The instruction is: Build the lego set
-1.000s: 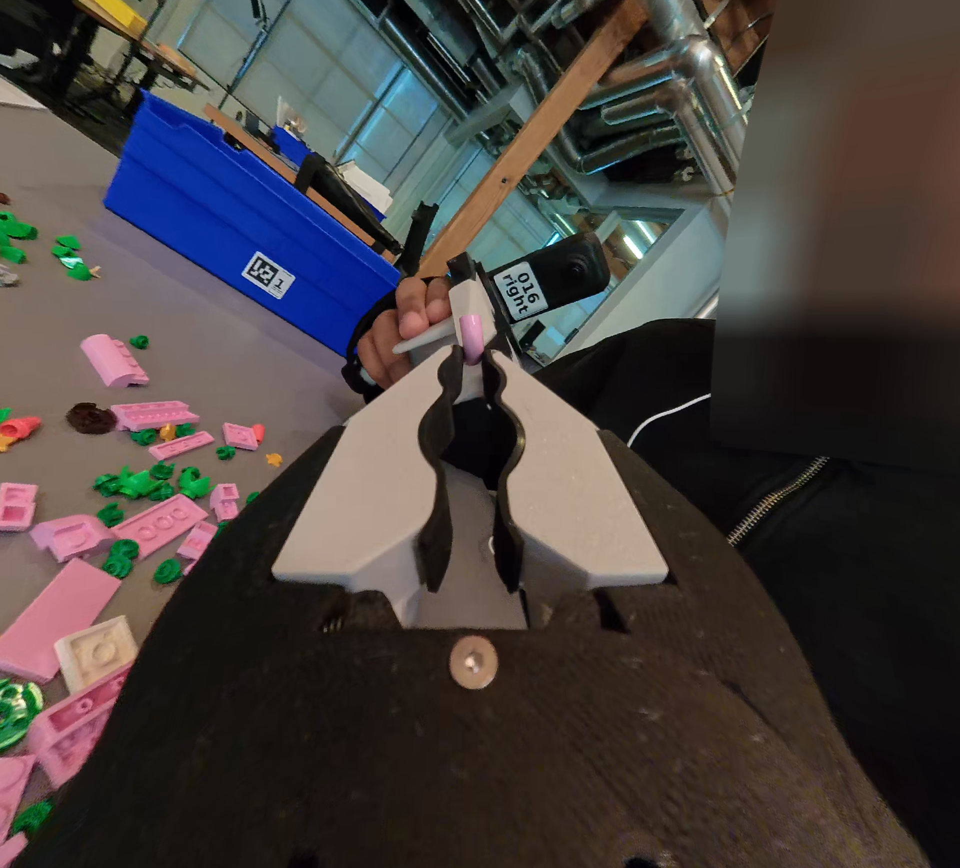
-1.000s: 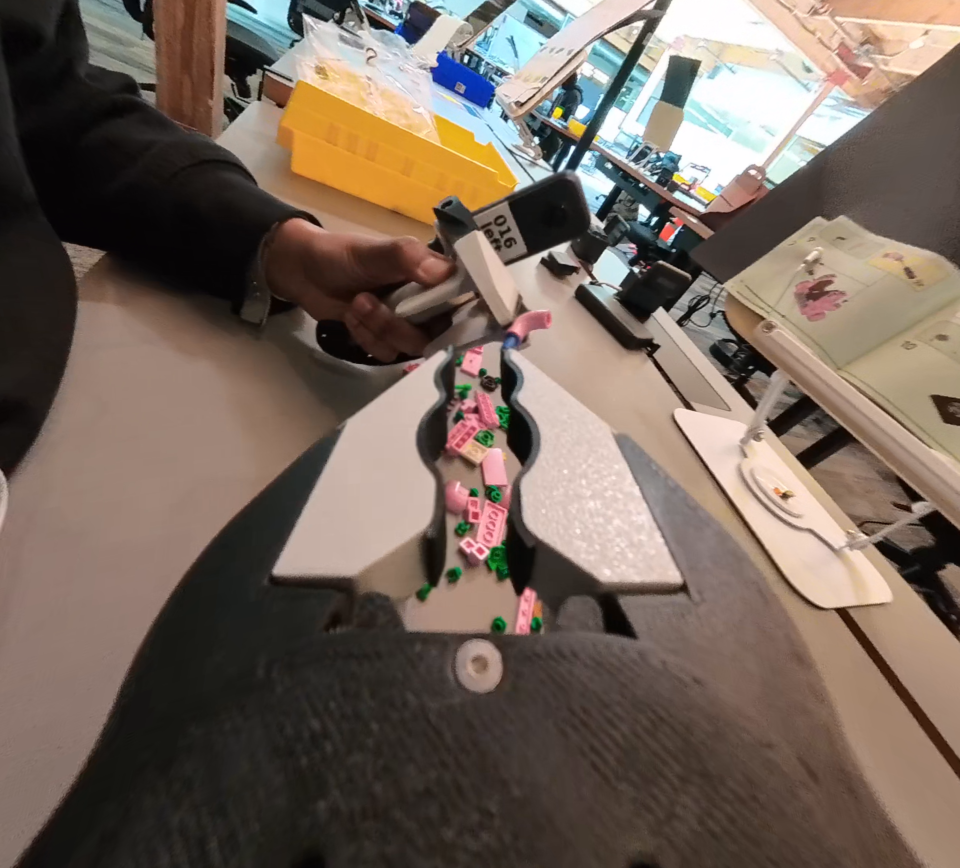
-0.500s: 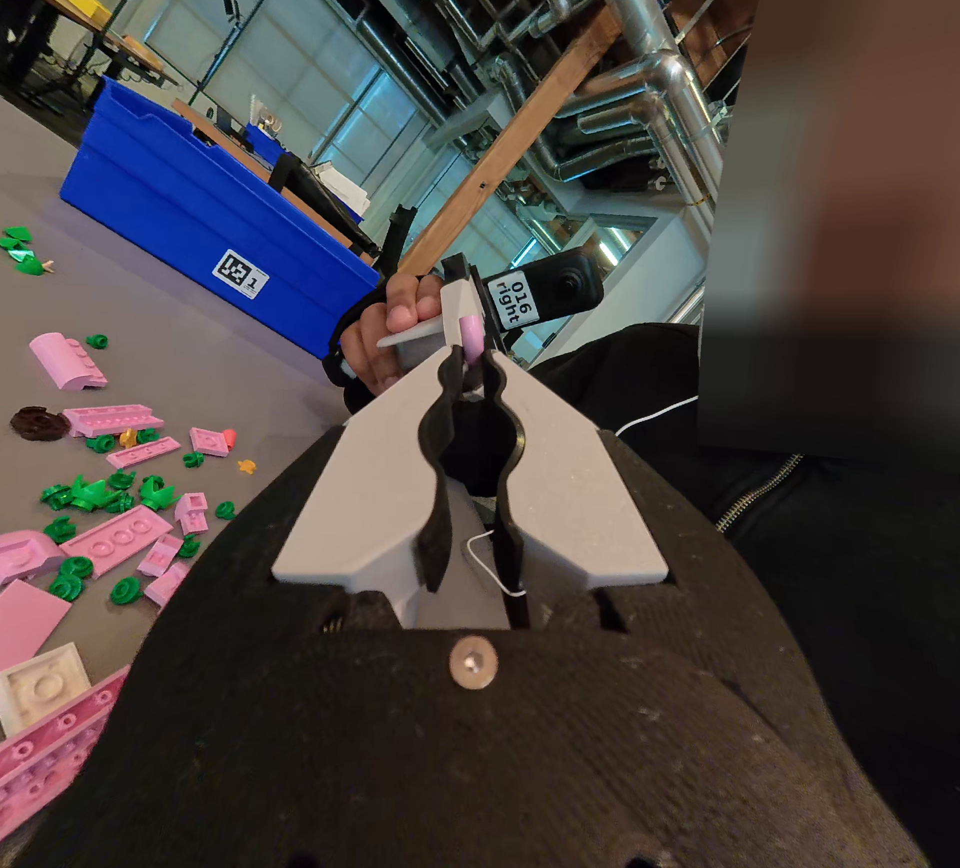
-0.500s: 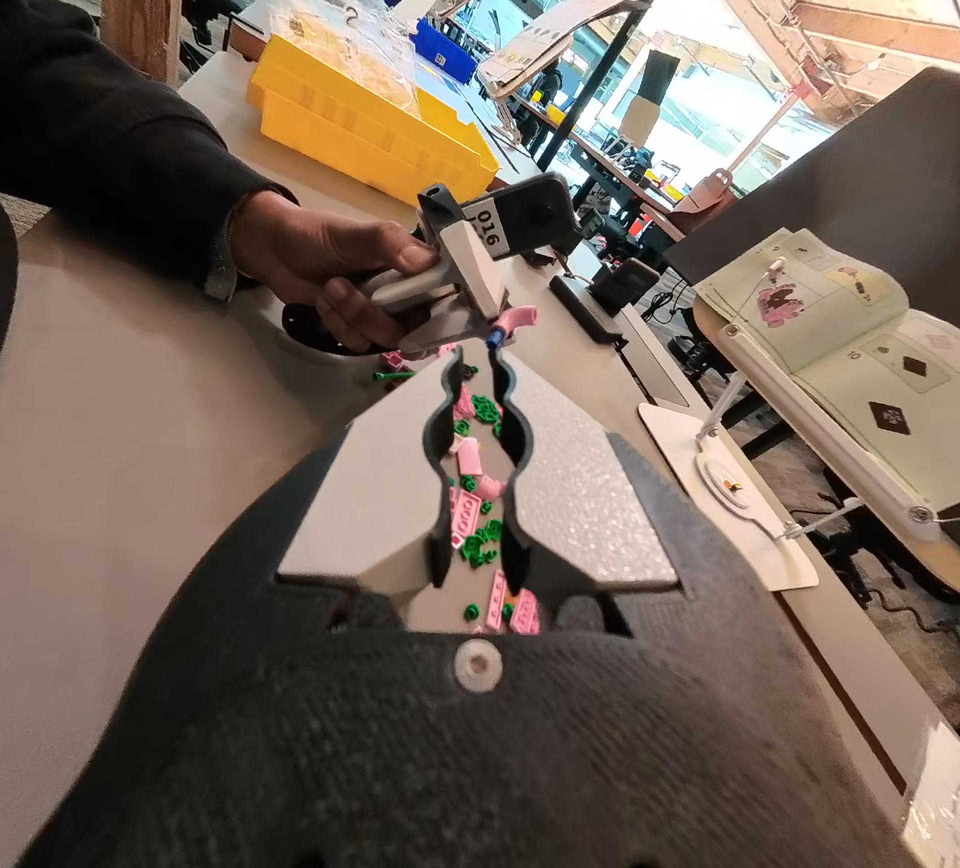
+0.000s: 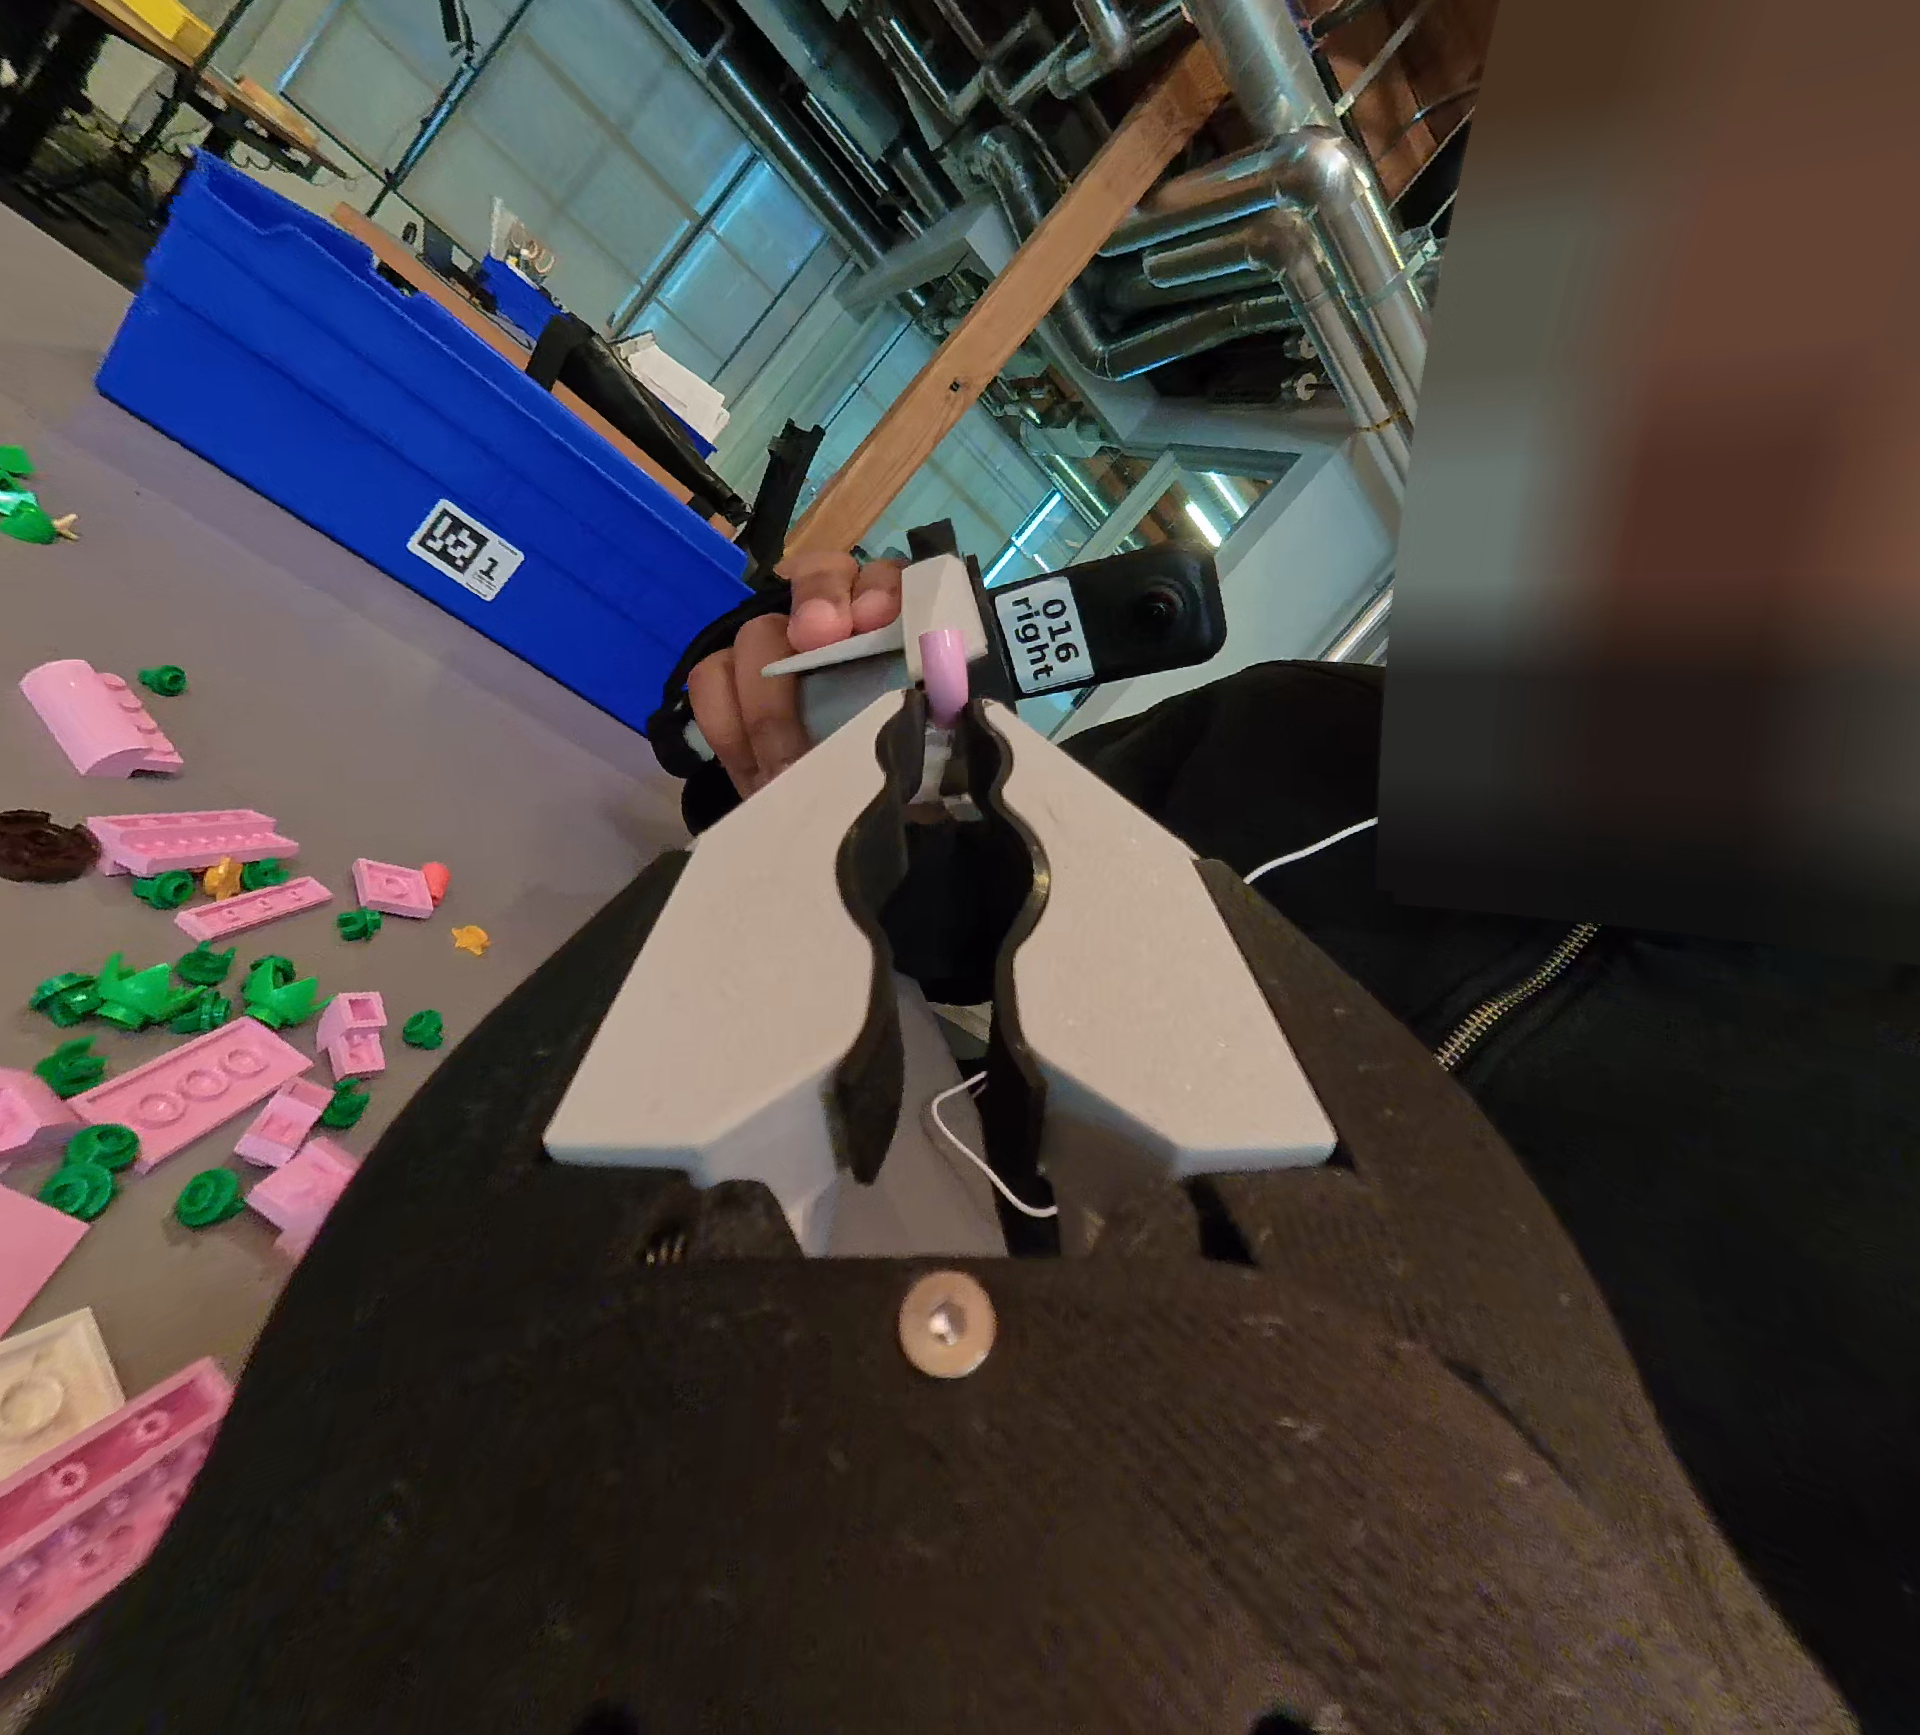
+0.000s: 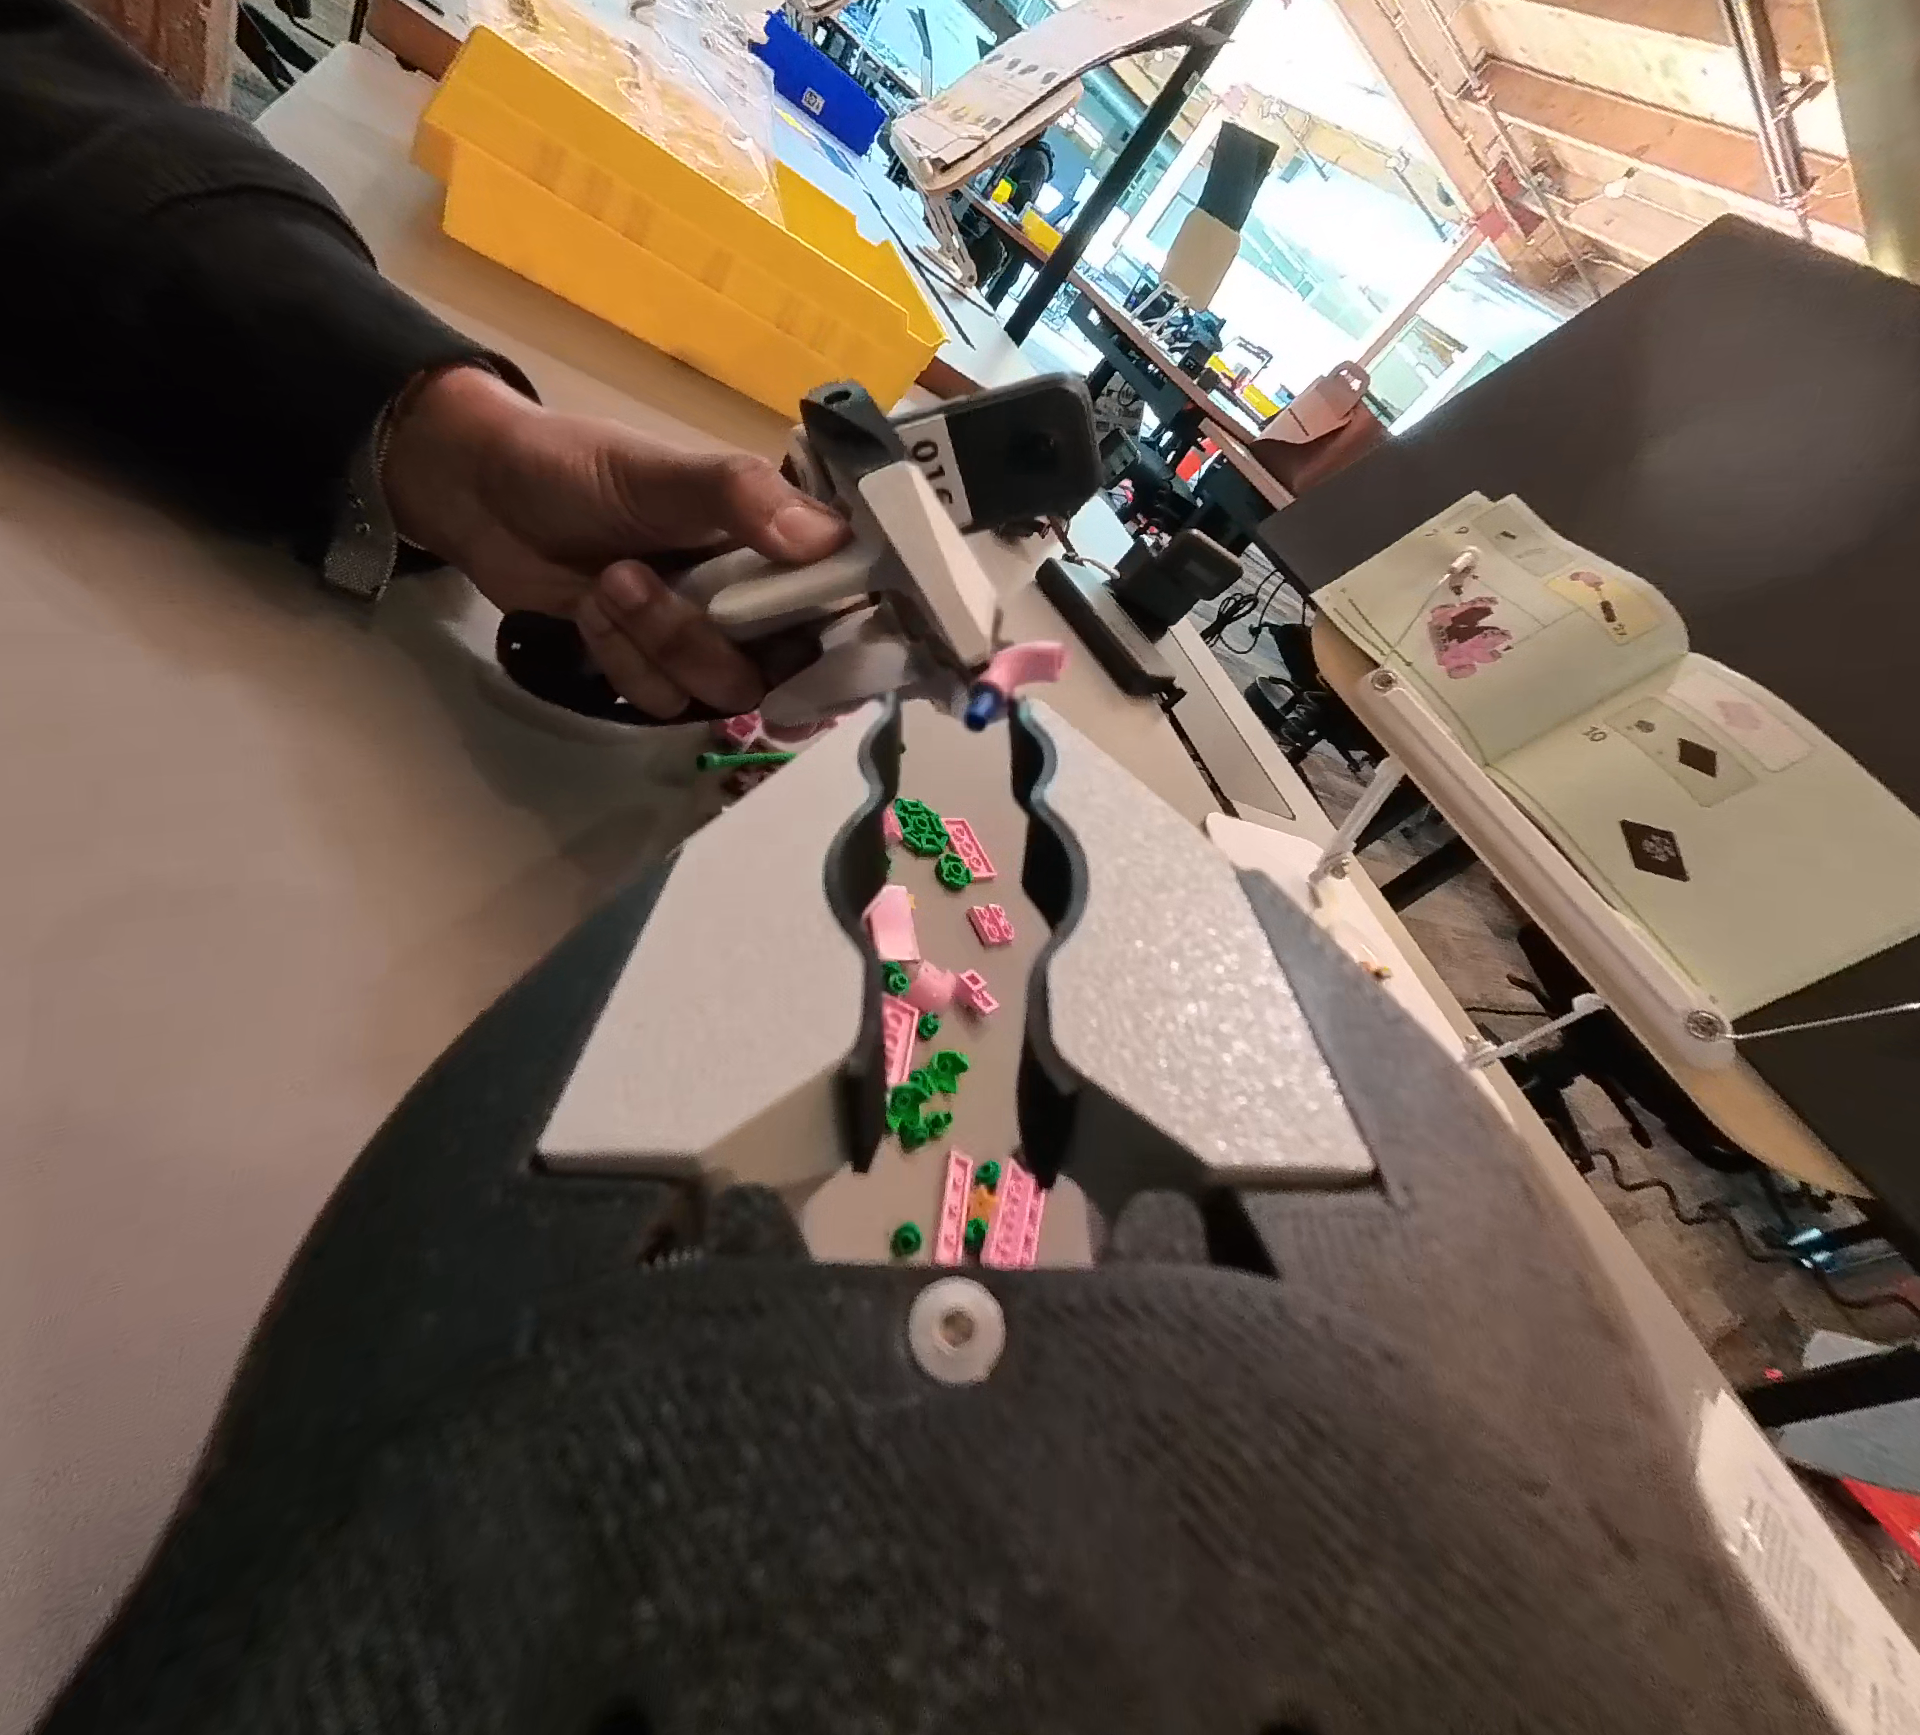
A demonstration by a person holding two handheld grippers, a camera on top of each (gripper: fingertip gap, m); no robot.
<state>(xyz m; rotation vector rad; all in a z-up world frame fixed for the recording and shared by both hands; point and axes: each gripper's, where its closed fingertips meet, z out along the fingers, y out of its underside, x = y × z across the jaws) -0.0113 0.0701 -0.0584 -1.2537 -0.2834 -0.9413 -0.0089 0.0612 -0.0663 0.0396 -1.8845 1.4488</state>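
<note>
My left gripper is shut on a small curved pink piece and holds it in the air above the table. In the right wrist view that pink piece has a small blue pin at its lower end. My right gripper faces the left one tip to tip. Its jaws stand apart, with the blue pin just at the gap between the tips. In the left wrist view the right gripper's tips are hidden behind the pink piece; only its camera and the hand holding it show.
Loose pink and green pieces lie scattered on the grey table below, also seen between my right fingers. A blue bin stands at the back. A yellow bin and an open instruction booklet on a stand are nearby. Left and right tips are no more than a few centimetres apart.
The right gripper's jaws are wider apart than half a second ago. Both grippers stayed tip to tip and shifted a little over the table. The left still holds the pink piece.
</note>
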